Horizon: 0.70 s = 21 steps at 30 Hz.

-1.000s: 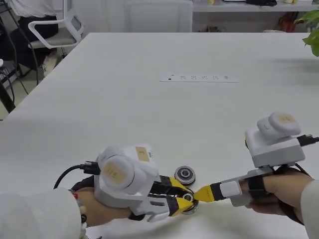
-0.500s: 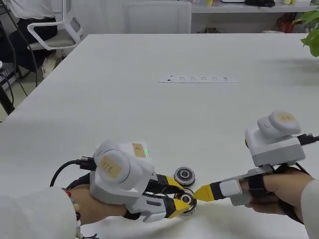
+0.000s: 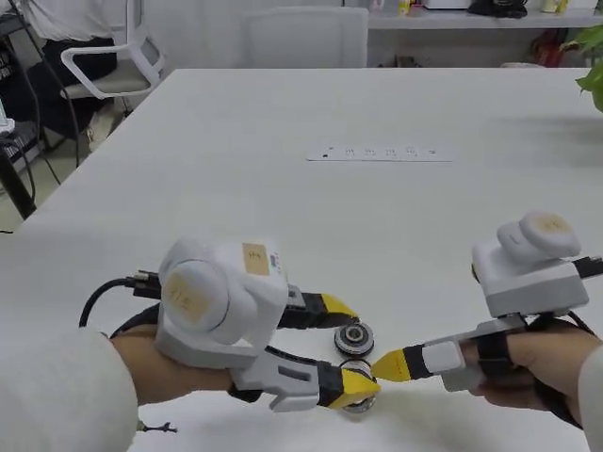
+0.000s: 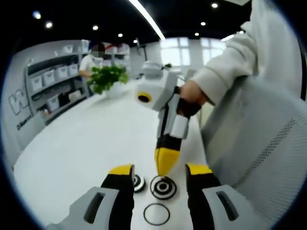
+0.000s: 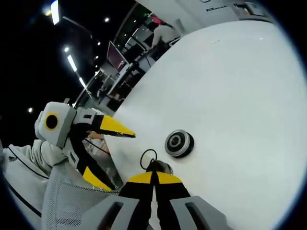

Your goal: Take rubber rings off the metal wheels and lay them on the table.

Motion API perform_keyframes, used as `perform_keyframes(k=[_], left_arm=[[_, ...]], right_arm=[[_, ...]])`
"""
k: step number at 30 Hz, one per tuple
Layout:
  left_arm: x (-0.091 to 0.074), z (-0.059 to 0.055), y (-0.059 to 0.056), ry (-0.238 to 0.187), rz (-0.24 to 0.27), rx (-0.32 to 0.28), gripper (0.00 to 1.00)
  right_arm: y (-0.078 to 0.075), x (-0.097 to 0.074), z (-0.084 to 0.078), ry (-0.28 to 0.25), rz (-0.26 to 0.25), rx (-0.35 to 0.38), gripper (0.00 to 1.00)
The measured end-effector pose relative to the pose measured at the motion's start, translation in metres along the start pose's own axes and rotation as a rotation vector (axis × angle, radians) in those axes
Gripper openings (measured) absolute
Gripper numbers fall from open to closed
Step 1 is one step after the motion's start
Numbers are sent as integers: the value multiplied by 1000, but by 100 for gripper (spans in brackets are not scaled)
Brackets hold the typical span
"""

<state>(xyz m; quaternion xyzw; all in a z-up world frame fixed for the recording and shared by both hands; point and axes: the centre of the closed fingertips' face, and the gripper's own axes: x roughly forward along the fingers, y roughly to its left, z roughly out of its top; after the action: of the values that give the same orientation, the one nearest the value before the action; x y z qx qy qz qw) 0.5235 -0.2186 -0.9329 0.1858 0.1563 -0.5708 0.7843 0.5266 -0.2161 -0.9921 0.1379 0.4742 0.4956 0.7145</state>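
Two small metal wheels lie near the table's front edge. The farther wheel [image 3: 353,335] [image 5: 179,143] wears a black rubber ring. The nearer wheel [image 3: 356,371] [image 4: 163,187] [image 5: 161,166] sits between the wide-apart jaws of my left gripper [image 3: 350,345] [image 4: 159,170], which is open and holds nothing. My right gripper [image 3: 384,365] [image 5: 153,178] is shut, its yellow tip against the nearer wheel's rim; in the left gripper view it [image 4: 165,162] points down at that wheel. A loose black rubber ring [image 4: 156,214] [image 5: 148,158] lies flat on the table beside the nearer wheel.
The white table [image 3: 283,207] stretches far ahead, with a flat power strip [image 3: 379,153] in its middle. An office chair [image 3: 104,66] stands at the far left corner, and a potted plant [image 3: 592,66] at the far right.
My left gripper has spread its jaws wide and risen a little off the nearer wheel. The right gripper's tip has stayed at that wheel. The camera has shifted slightly.
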Motion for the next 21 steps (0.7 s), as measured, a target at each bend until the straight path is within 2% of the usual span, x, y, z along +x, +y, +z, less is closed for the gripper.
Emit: perform_keyframes(k=[2, 4, 8, 13, 17, 21], left_arm=[[-8, 12, 3, -17, 0, -4, 49], [-15, 19, 3, -24, -2, -17, 52], [-32, 30, 1, -40, 6, 10, 57], [-63, 42, 6, -58, 66, 13, 62], [-86, 45, 6, -74, 112, 0, 63], [-107, 41, 6, -88, 178, -31, 64]], right_arm=[[0, 1, -1, 3, 2, 1, 0], [1, 1, -2, 8, 3, -2, 0], [2, 1, 0, 1, 13, -2, 0], [5, 1, 1, -6, 22, 1, 0], [9, -1, 4, -24, 33, 6, 0], [11, -3, 8, -42, 43, 12, 0]])
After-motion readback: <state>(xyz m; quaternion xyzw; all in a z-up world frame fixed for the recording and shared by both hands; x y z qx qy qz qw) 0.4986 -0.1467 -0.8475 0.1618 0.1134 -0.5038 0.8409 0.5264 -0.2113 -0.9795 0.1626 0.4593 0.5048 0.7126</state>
